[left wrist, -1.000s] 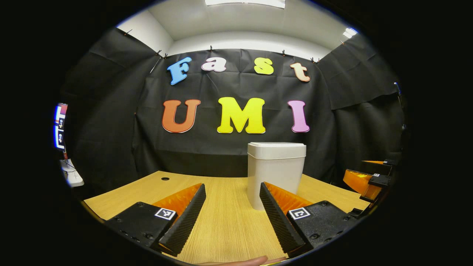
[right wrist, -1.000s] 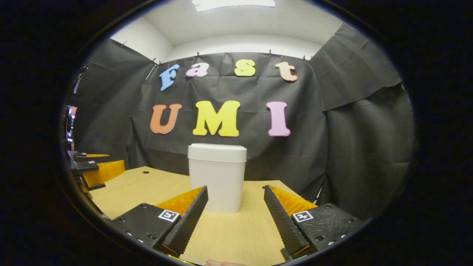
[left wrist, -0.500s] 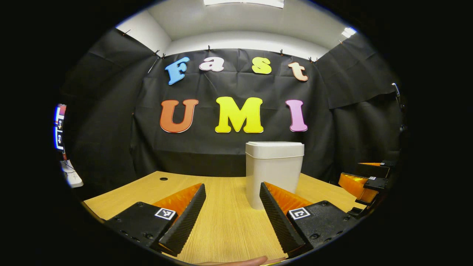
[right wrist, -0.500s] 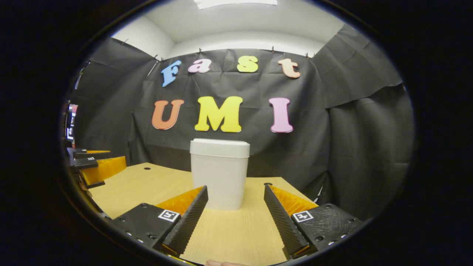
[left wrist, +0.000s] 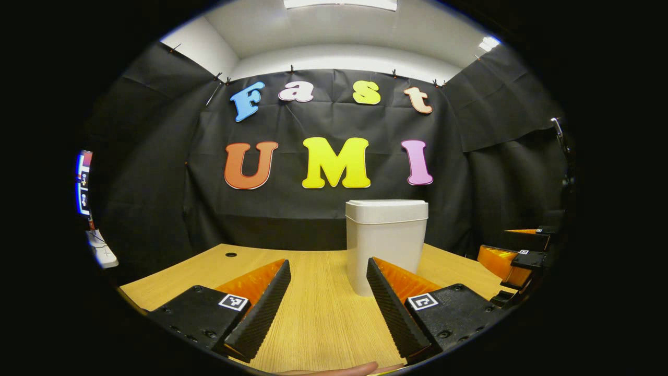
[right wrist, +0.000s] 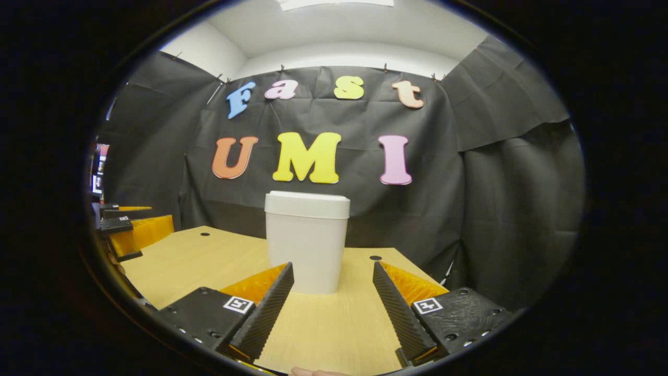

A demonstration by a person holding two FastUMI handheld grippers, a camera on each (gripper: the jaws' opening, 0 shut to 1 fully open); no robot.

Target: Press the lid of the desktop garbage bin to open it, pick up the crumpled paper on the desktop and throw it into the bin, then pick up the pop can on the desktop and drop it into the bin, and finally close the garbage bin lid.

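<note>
**Both grippers hang back, bin lid down**

In the left gripper view our left gripper point(left wrist: 327, 305) holds its fingers wide apart over the bare wooden desktop point(left wrist: 323, 324), gripping nothing; in the right gripper view our right gripper point(right wrist: 333, 308) is spread the same way, also empty; a fingertip of the holding hand point(left wrist: 339, 369) peeks in at the bottom edge of the left gripper view. Just beyond the left gripper's right-hand finger stands the white garbage bin point(left wrist: 385, 245), upright near the back of the desk, its lid point(left wrist: 386, 209) down; from the right gripper the bin point(right wrist: 307, 248) sits ahead between the fingers, apart from them. Each gripper also shows at the edge of the other's view.

Over the last second little has changed; the right gripper view has tilted slightly, so that the bin's lid top now shows and the bin sits a touch higher; the left has barely drifted. We judge the task not yet begun: the lid awaits its press; we see neither the crumpled paper nor the pop can from here.
</note>
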